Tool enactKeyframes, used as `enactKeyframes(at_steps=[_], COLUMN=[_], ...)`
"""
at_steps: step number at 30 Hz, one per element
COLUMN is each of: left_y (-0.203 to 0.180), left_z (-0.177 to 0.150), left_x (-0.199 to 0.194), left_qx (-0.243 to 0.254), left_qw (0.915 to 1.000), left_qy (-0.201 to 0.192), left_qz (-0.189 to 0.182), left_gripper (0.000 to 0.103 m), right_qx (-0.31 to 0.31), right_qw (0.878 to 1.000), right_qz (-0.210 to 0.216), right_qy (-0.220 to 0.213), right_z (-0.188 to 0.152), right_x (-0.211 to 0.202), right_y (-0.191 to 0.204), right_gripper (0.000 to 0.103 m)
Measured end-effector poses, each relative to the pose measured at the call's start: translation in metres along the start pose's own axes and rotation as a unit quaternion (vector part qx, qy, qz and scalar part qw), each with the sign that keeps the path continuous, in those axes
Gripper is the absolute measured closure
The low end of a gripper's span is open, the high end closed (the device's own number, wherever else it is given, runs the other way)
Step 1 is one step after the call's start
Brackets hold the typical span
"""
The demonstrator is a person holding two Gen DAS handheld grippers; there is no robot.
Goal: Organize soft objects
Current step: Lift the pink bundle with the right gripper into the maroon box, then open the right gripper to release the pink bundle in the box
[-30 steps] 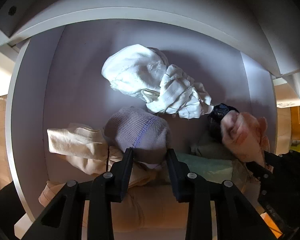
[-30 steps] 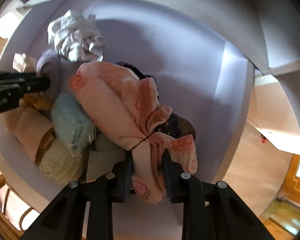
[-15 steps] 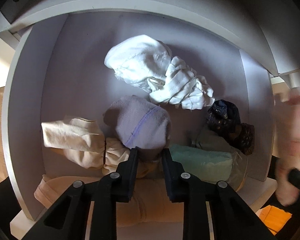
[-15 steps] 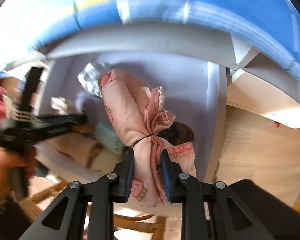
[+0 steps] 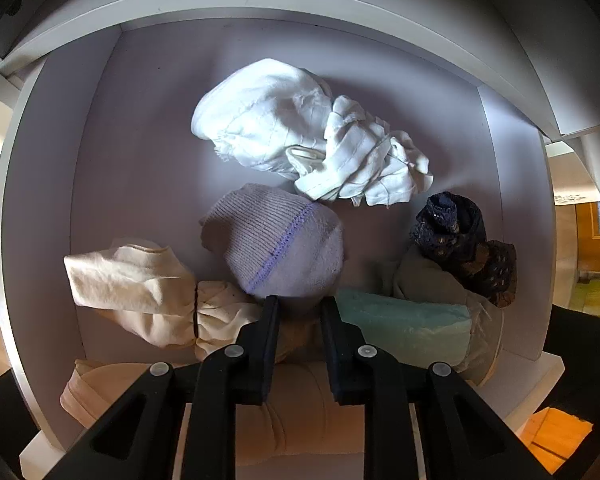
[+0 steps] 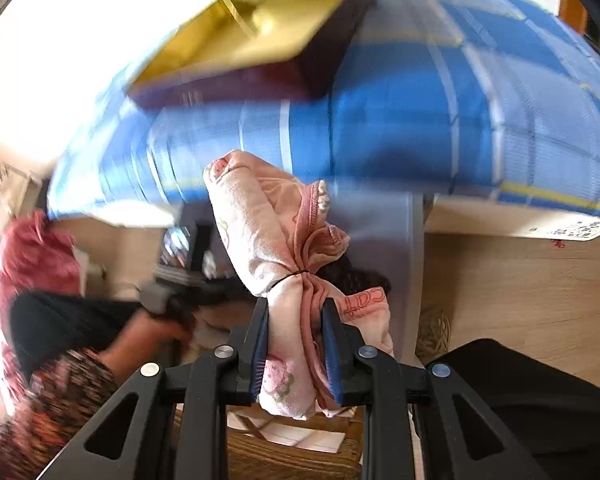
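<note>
Right gripper (image 6: 296,340) clamped at pink bundle's (image 6: 276,248) tied waist: soft, light, secure. Left gripper (image 5: 298,320) pinches lilac sock roll's (image 5: 278,250) near edge; squashy, may slip.

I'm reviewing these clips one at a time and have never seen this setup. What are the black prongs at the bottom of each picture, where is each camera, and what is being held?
The prongs are two-finger grippers that a person holds, one in each hand; there is no robot arm. Each gripper carries a fisheye camera looking along its fingers, hence the rounded pictures.

The left gripper points down into a white drawer of soft bundles and is shut on the edge of a lilac knitted bundle. Around it lie a white bundle, a cream bundle, a pale green bundle and a dark lace one.

The right gripper is shut on a pink tied bundle, in the air before a blue checked cloth. That picture is blurred.
</note>
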State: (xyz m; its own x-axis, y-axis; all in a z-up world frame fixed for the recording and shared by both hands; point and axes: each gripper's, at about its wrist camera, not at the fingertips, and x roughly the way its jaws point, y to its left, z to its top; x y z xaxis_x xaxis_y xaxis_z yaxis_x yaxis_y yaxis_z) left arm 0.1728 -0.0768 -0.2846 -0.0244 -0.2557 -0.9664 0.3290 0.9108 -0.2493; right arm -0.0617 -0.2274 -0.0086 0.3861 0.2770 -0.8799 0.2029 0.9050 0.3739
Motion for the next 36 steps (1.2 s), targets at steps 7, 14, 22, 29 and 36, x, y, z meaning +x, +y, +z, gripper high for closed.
enactKeyframes(at_steps=[7,14,22,29,36], left_y=[-0.002,-0.002,-0.004,-0.003,-0.002], left_z=[0.000,0.000,-0.002,-0.004,-0.005], left_x=[0.000,0.001,0.001,0.000,0.000], left_qx=[0.004,0.004,0.011,0.009,0.011], left_qw=[1.0000,1.0000,0.9999,0.9999,0.9999], left_qy=[-0.002,-0.005,-0.009,-0.011,-0.012], left_qz=[0.001,0.002,0.007,0.002,0.004], left_gripper=[0.082,0.082,0.082,0.082,0.082], right_qx=[0.024,0.097,0.157,0.229,0.263], right_qw=[0.998,0.992,0.985,0.970,0.958], right_qz=[0.000,0.000,-0.009,-0.010,-0.062], right_qy=[-0.054,-0.078,-0.077,-0.080,-0.094], right_z=[0.055,0.124,0.202,0.238,0.260], right_x=[-0.051,-0.062,-0.016,0.022,0.043], right_y=[0.005,-0.003,0.001,-0.001,-0.003], right_gripper=[0.079,0.079,0.079,0.079,0.079])
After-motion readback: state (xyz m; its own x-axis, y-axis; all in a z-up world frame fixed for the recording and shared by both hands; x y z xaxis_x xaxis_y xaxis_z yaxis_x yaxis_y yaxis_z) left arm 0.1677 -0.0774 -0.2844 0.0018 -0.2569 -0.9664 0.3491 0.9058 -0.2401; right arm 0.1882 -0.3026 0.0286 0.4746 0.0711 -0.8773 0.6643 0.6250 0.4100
